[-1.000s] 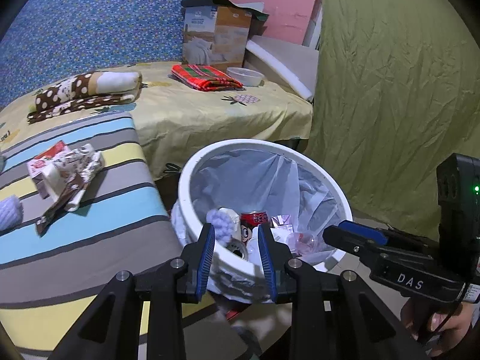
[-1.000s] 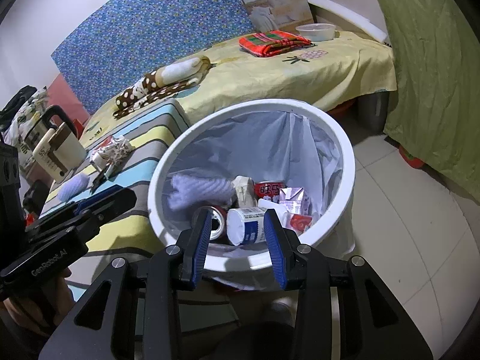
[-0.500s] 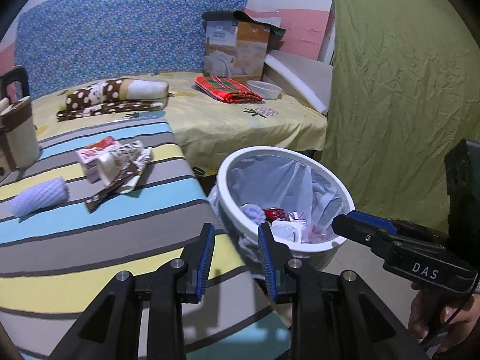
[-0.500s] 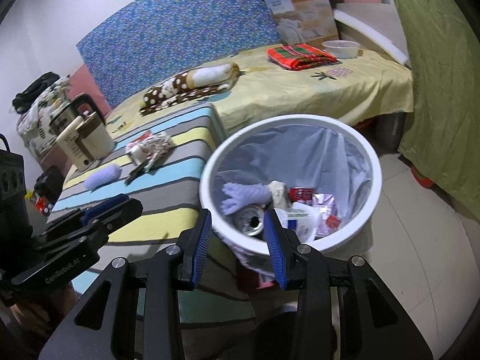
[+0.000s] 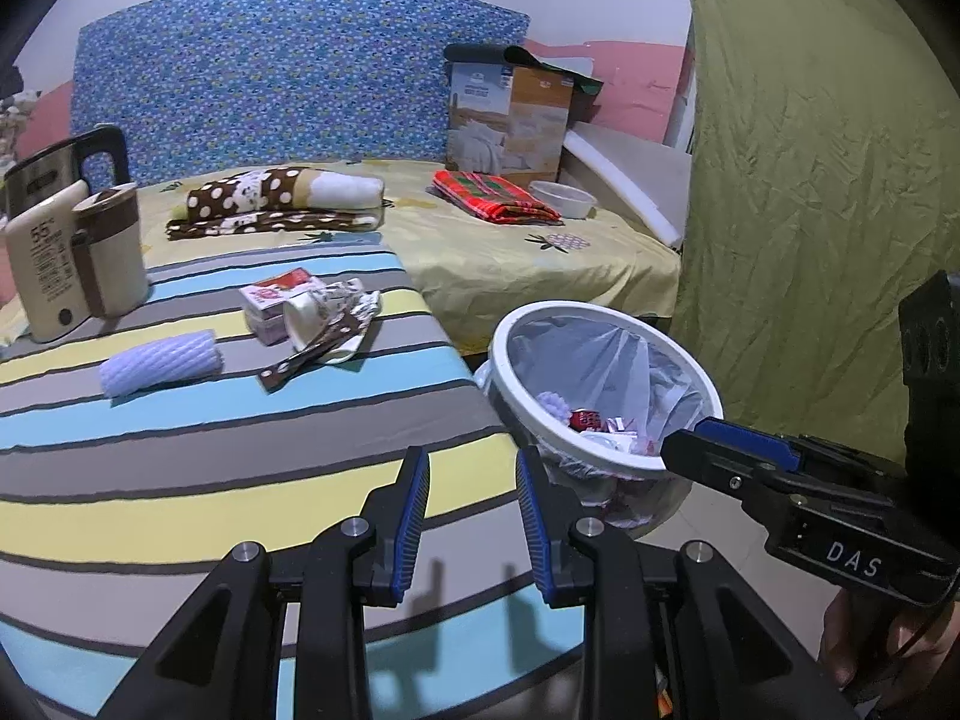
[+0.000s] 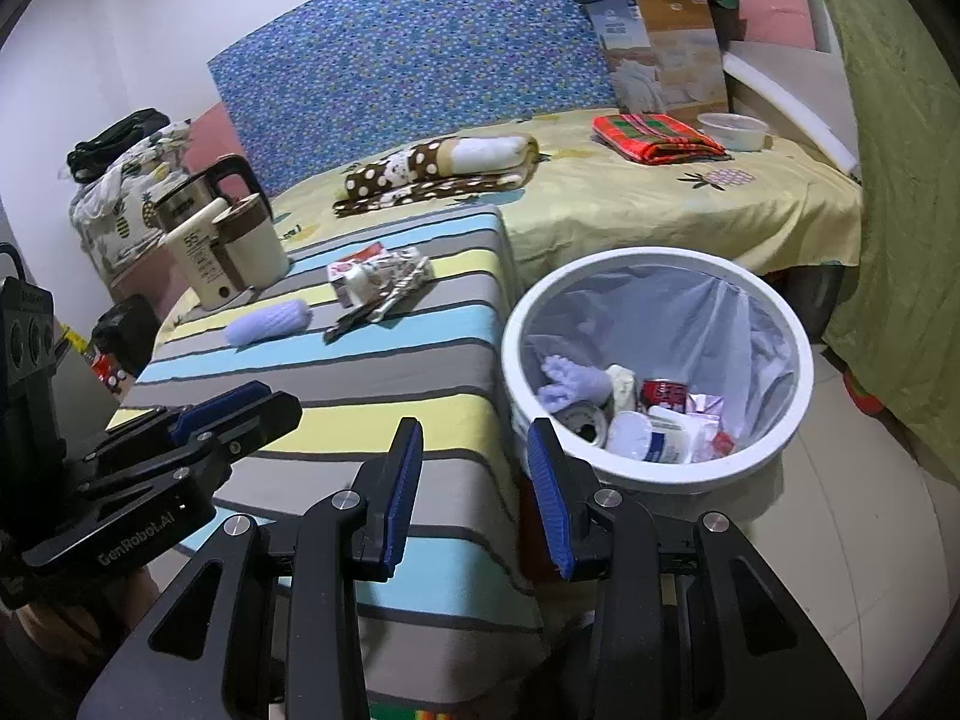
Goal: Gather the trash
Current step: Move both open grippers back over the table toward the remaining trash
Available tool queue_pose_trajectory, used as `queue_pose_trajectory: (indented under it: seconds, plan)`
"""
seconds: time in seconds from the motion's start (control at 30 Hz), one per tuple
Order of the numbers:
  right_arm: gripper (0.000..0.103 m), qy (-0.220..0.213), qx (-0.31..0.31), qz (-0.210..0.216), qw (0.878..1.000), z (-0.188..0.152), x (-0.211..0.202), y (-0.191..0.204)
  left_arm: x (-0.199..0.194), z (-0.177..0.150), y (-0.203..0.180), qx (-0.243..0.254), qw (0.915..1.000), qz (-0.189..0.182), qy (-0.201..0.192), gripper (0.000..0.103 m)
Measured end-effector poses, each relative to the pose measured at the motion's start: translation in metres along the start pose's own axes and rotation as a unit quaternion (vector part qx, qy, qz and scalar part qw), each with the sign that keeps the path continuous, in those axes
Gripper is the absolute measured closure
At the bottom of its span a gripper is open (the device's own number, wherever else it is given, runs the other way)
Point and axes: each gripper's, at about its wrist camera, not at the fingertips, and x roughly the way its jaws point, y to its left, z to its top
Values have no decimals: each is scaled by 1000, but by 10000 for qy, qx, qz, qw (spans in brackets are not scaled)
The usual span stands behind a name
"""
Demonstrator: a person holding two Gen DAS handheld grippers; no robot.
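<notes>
A white bin (image 5: 600, 456) (image 6: 780, 444) with a clear liner stands on the floor beside the striped table; it holds a red can (image 6: 663, 393), cups and wrappers. On the table lie a pale ribbed foam sleeve (image 5: 159, 363) (image 6: 267, 321) and a pile of a red-white carton (image 5: 273, 297), a paper cup (image 5: 315, 315) and wrappers (image 6: 384, 285). My left gripper (image 5: 471, 516) is open and empty above the table's near edge. My right gripper (image 6: 474, 486) is open and empty between table and bin.
A beige-brown kettle (image 5: 78, 258) (image 6: 228, 246) stands at the table's far left. Behind is a bed with a yellow sheet (image 5: 510, 252), a dotted blanket (image 5: 276, 204), a red cloth (image 5: 492, 195), a bowl (image 5: 561, 198) and a cardboard box (image 5: 510, 114). A green curtain (image 5: 810, 180) hangs at the right.
Both grippers have pulled back and up from over the bin toward the table; more of the table and the kettle now show. Both stay open and empty.
</notes>
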Motion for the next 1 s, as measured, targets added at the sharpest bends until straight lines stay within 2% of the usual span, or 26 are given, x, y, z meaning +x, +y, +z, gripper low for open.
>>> queue_pose_trajectory:
  seconds: [0.43, 1.0]
  plan:
    - [64, -16, -261, 194, 9995, -3, 1, 30, -23, -10, 30, -216, 9993, 285, -88, 73]
    - [63, 170, -523, 412, 9976, 4, 21, 57, -32, -9, 80, -533, 9959, 706, -184, 73]
